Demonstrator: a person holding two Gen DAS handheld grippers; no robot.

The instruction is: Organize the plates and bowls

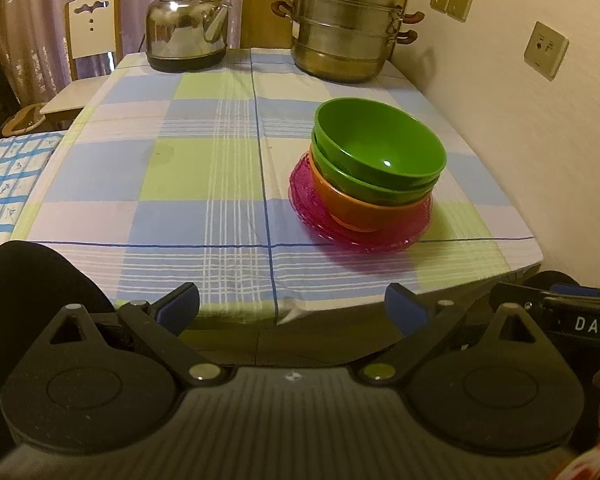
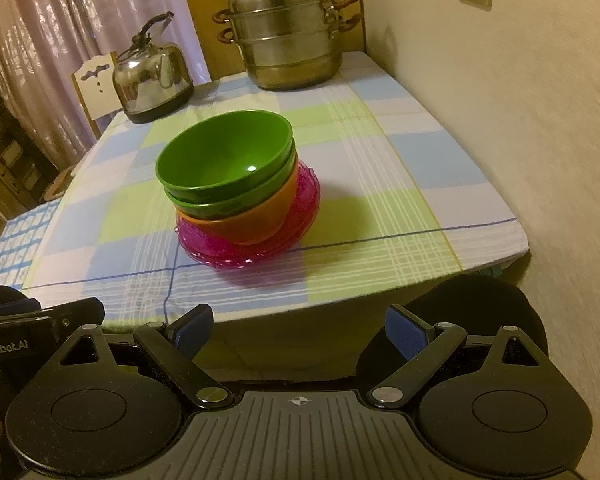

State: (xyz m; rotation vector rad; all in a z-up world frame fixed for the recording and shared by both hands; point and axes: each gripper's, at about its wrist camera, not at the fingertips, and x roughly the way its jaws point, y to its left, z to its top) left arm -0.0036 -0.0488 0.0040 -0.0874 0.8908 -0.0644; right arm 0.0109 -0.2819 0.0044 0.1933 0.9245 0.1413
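Two green bowls (image 1: 380,148) (image 2: 224,160) are nested inside an orange bowl (image 1: 364,208) (image 2: 252,224). That stack stands on pink plates (image 1: 304,196) (image 2: 308,196) on the checked tablecloth. My left gripper (image 1: 292,308) is open and empty, below the table's near edge, left of the stack. My right gripper (image 2: 300,330) is open and empty, below the near edge, in front of the stack. Part of each gripper shows at the side of the other's view.
A steel kettle (image 1: 188,28) (image 2: 152,76) and a stacked steel steamer pot (image 1: 344,28) (image 2: 288,36) stand at the table's far end. A wall (image 1: 540,140) runs along the right side. A white chair (image 1: 92,28) stands at the far left.
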